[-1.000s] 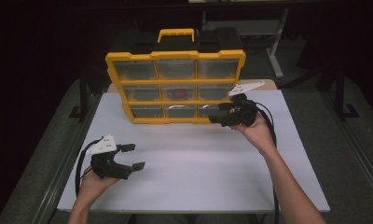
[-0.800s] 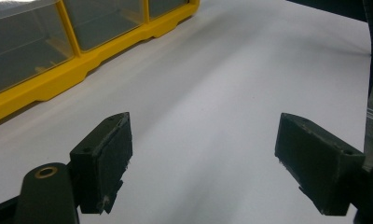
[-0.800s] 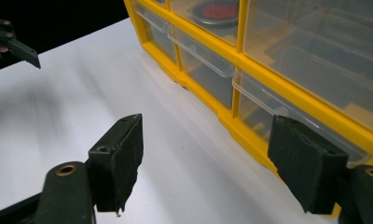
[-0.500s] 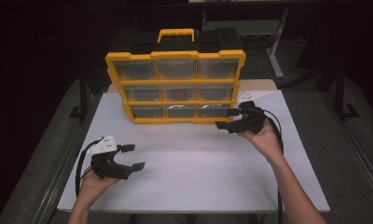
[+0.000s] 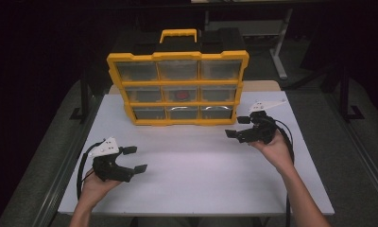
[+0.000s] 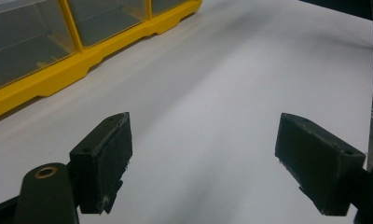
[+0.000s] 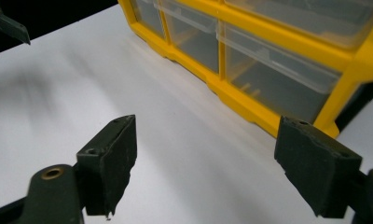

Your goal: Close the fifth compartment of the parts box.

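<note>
A yellow drawer organizer (image 5: 177, 87) with clear compartments is stood upright at the far edge of the white counter (image 5: 196, 170). Just beside its lower right corner, the right hand-held gripper (image 5: 237, 127) is held released and empty, its jaws having just been opening. Well apart, near the front left, the left hand-held gripper (image 5: 134, 159) is kept released, nothing between its jaws.

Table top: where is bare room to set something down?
The widest free patch is the white table middle, bordered by the yellow organizer behind, the left hand-held gripper and the right hand-held gripper at the sides. The near edge is also bare. It is crowded along the back, where the organizer stands.
</note>
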Available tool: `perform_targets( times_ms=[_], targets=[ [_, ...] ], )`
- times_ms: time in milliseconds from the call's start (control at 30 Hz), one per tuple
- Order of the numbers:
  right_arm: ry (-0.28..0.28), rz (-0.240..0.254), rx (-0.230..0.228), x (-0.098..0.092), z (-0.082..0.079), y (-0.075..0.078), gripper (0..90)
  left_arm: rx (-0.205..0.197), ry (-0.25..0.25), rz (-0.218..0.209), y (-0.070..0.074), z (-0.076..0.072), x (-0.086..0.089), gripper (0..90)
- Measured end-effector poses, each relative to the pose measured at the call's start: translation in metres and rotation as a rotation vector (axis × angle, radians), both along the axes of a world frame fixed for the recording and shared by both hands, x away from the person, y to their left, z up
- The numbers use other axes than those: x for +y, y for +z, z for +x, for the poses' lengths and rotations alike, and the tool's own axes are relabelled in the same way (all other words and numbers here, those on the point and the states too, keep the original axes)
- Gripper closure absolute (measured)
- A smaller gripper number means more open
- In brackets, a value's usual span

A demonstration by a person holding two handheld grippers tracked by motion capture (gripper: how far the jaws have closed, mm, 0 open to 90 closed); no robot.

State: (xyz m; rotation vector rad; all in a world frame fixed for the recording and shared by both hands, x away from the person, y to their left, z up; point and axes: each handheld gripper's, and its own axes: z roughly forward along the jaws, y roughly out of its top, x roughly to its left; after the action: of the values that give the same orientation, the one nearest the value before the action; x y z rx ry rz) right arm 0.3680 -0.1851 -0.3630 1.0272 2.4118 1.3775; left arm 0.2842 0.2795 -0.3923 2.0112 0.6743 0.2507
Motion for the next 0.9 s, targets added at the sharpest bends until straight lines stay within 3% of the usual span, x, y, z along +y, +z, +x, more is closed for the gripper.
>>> perform_targets(
  times_ms=[900],
  targets=[
    [-0.056, 0.002, 0.002, -0.029, -0.026, -0.024, 14.2, 0.006, 0.003, 0.009, -0.004, 0.001, -0.001, 18.9]
  ],
)
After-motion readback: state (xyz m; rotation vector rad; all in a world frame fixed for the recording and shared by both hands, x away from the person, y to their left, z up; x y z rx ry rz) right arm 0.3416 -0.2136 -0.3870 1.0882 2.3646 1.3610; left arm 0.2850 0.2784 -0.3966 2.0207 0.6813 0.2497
